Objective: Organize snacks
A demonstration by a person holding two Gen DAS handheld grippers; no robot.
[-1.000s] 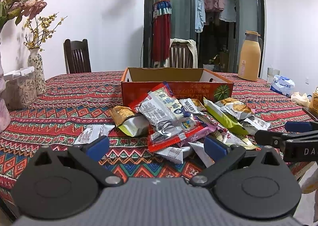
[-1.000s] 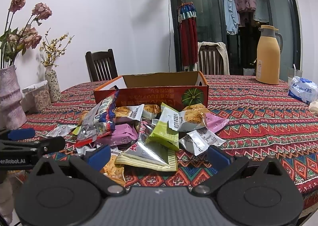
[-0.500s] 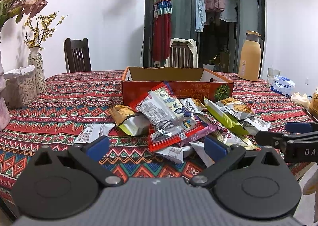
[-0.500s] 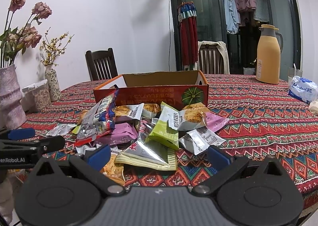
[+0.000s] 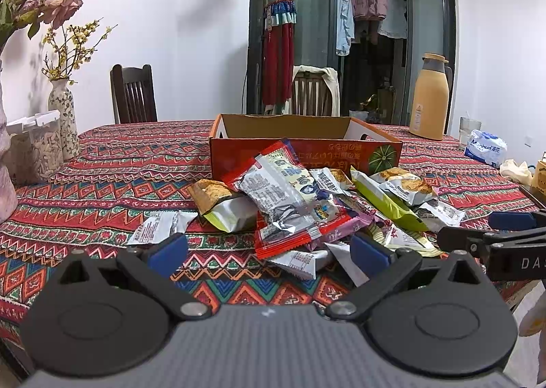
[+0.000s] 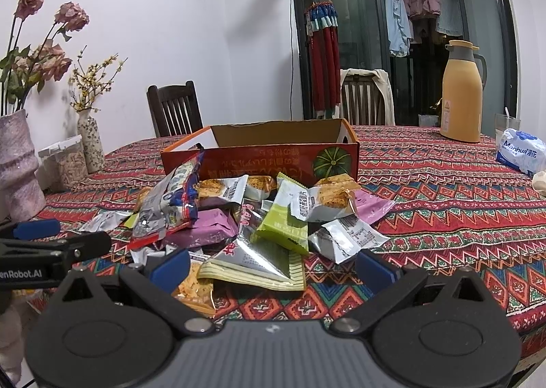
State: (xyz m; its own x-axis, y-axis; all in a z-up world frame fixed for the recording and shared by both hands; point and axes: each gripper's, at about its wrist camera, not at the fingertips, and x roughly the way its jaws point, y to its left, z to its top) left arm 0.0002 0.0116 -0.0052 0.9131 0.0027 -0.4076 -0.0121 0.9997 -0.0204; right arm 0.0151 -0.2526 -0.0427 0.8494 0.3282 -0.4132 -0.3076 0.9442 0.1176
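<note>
Foil snack packets heaped on tabletop, in front of orange box. Pile dead ahead of both tongs; left tongs and right tongs spread, nothing held. Red-edged packet nearest left tongs, long axis diagonal.

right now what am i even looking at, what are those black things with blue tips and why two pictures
There is no robot here: a person holds one tool in each hand. Each picture comes from a camera mounted on a tool, looking forward along its two blue-tipped fingers.

In the left tool's view, the left hand-held gripper is open and holds nothing. The right hand-held gripper, in its own view, is likewise open and empty. Each tool also shows at the edge of the other's picture.

On the patterned tablecloth lies a pile of snack packets, in front of an open orange cardboard box. Vases, a yellow jug and a pack of tissues stand around.
</note>
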